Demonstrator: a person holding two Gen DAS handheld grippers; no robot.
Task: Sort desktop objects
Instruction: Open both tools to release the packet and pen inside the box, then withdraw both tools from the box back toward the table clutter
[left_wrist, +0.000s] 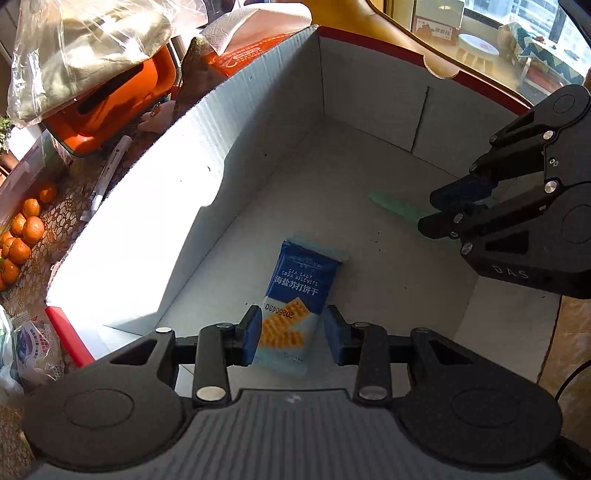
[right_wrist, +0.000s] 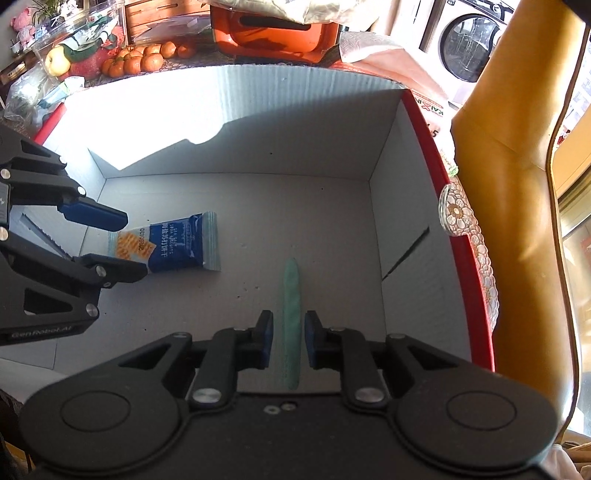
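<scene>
A blue soda biscuit packet (left_wrist: 297, 301) lies on the floor of a white cardboard box (left_wrist: 207, 177) with a red outside. My left gripper (left_wrist: 293, 334) is open, its fingers on either side of the packet's near end with gaps on both sides. A pale green strip (right_wrist: 291, 314) lies flat on the box floor (right_wrist: 332, 229). My right gripper (right_wrist: 289, 341) is open, its fingers either side of the strip without touching. The packet (right_wrist: 177, 245) and left gripper (right_wrist: 129, 243) show in the right wrist view; the right gripper (left_wrist: 434, 210) and strip (left_wrist: 395, 206) show in the left wrist view.
Outside the box stand an orange case (left_wrist: 110, 107), several oranges (left_wrist: 22, 236), a white pen (left_wrist: 107, 173), plastic bags (left_wrist: 81, 48) and a snack packet (left_wrist: 37, 347). A tan chair back (right_wrist: 513, 184) rises at the right. A washing machine (right_wrist: 469, 40) is behind.
</scene>
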